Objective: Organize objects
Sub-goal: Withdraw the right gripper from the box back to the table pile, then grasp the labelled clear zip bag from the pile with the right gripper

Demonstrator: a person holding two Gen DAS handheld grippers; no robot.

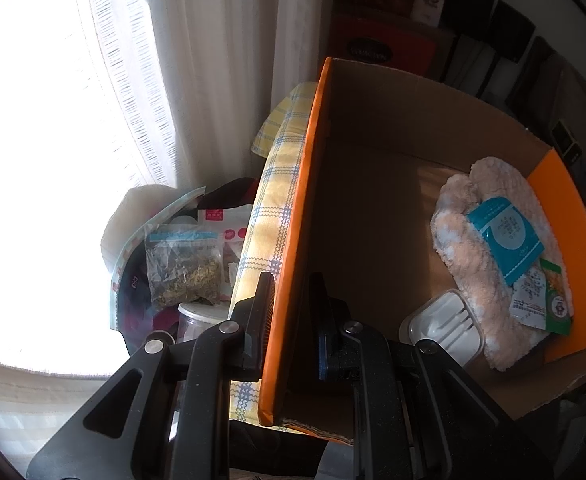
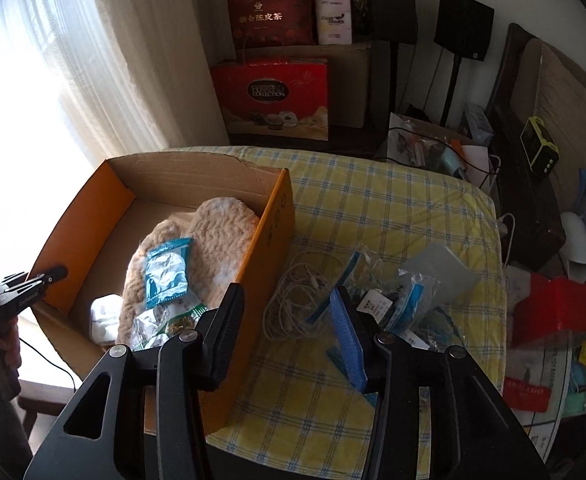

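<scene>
Cardboard box [image 2: 197, 184], orange outside, sits on a yellow checked tablecloth [image 2: 393, 208]. Left gripper [image 1: 289, 308] straddles the box's side wall, fingers not visibly pressing it. Inside lie fluffy beige slippers [image 2: 217, 232], a teal packet [image 2: 165, 276] and a white case [image 2: 103, 318]. Right gripper [image 2: 289, 336] hangs with fingers apart above a white cable [image 2: 297, 304] beside the box.
</scene>
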